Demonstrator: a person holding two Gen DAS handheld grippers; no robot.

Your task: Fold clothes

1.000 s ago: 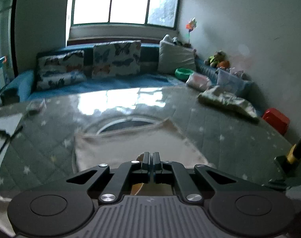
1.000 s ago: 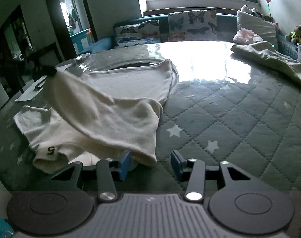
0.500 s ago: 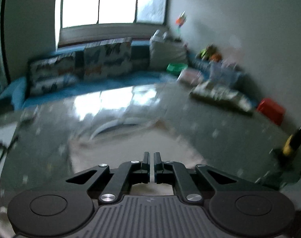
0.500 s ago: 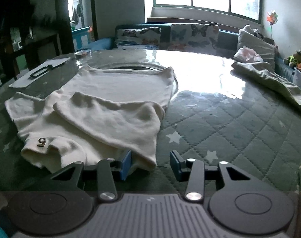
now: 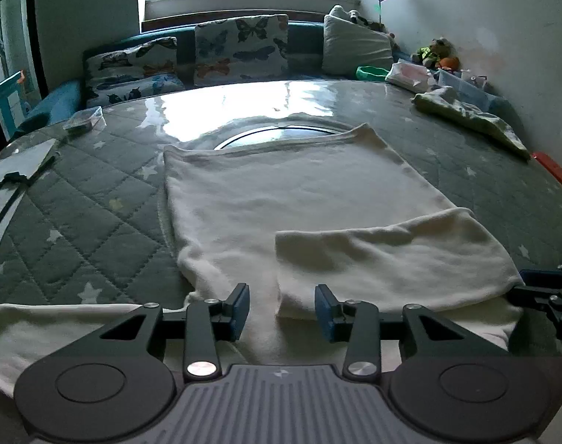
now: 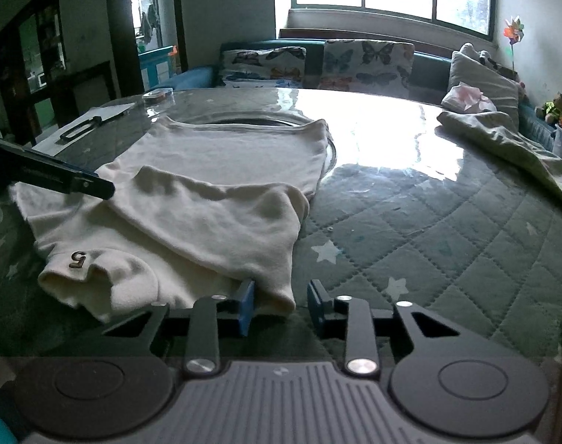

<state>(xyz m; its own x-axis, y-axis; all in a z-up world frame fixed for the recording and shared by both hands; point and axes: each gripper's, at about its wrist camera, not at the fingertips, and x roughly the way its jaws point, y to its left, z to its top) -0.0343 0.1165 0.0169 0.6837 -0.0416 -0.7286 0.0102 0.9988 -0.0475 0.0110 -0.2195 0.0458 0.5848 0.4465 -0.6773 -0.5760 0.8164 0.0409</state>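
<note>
A cream sweatshirt (image 5: 292,199) lies flat on the quilted grey-green table cover (image 5: 96,222), one sleeve (image 5: 391,262) folded across its body. It also shows in the right wrist view (image 6: 221,170), with a small "5" patch (image 6: 77,259) on the near cuff. My left gripper (image 5: 282,310) is open and empty, low over the garment's near edge. My right gripper (image 6: 279,309) is open and empty, at the folded sleeve's near corner (image 6: 277,288). The right gripper's fingers (image 5: 539,288) show at the right edge of the left wrist view; the left one's fingers (image 6: 66,181) at the left of the right wrist view.
A second crumpled pale garment (image 6: 502,148) lies at the table's far right. A clipboard and paper (image 5: 10,181) and a small clear box (image 5: 84,120) sit at the far left. A sofa with butterfly cushions (image 5: 240,51) stands behind the table.
My left gripper opened and let go of the sleeve, which now lies folded across the shirt body. It then dropped back to the near edge. The right gripper stayed open.
</note>
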